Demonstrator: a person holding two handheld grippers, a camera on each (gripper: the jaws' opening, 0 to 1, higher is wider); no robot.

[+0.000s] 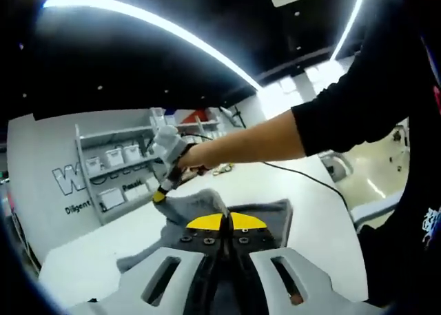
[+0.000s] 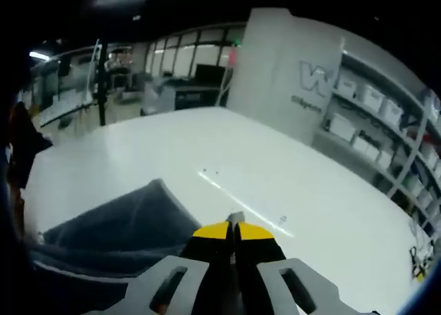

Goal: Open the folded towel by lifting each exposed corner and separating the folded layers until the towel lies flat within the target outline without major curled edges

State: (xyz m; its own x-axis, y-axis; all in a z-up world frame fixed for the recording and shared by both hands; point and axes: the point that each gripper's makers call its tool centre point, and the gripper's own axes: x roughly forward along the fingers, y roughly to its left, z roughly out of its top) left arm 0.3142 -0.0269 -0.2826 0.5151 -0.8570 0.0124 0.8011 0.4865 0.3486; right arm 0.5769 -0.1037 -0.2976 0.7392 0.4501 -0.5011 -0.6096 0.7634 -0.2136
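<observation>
Left gripper view
Left gripper (image 1: 226, 222): yellow-tipped jaws pressed together, clamping a fold of the towel.
Towel (image 1: 269, 217): soft grey cloth, rumpled, spread just past the jaws on the table.
Table (image 1: 275, 180): smooth white surface.
Right gripper (image 1: 162, 191): ahead and left, held by a bare forearm in a black sleeve, its tip at a raised towel corner.
Shelf (image 1: 117, 170): grey, beyond the table, holding white bins.

Right gripper view
Right gripper (image 2: 234, 231): yellow tips closed; a grey sliver between them, grasp on towel unclear.
Towel (image 2: 120, 225): dark grey, pointed corner, left of the jaws.
Table (image 2: 275, 184): glossy white, ahead.
</observation>
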